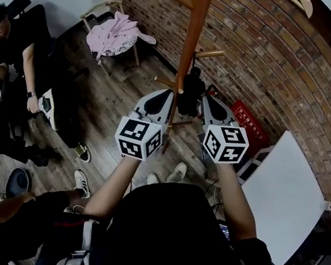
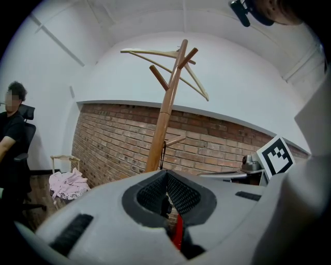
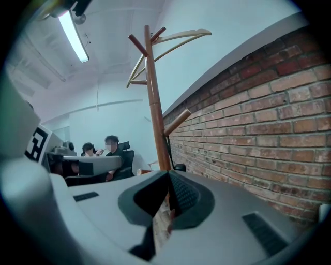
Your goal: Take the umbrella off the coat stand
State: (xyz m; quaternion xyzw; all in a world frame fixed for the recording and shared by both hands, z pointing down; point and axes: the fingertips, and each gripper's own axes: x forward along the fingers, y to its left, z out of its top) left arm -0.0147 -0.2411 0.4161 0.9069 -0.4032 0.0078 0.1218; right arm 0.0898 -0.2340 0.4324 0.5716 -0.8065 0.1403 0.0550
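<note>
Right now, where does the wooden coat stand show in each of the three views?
Head view: coat stand top centre, its pole running down the picture's middle.
Left gripper view: coat stand at centre, leaning slightly right.
Right gripper view: coat stand left of centre, upright.
Shared landmark: the brick wall behind it.

coat stand (image 1: 195, 27): brown | umbrella (image 1: 191, 92): black | wall (image 1: 262, 44): red brick | cloth (image 1: 115, 35): pink
</note>
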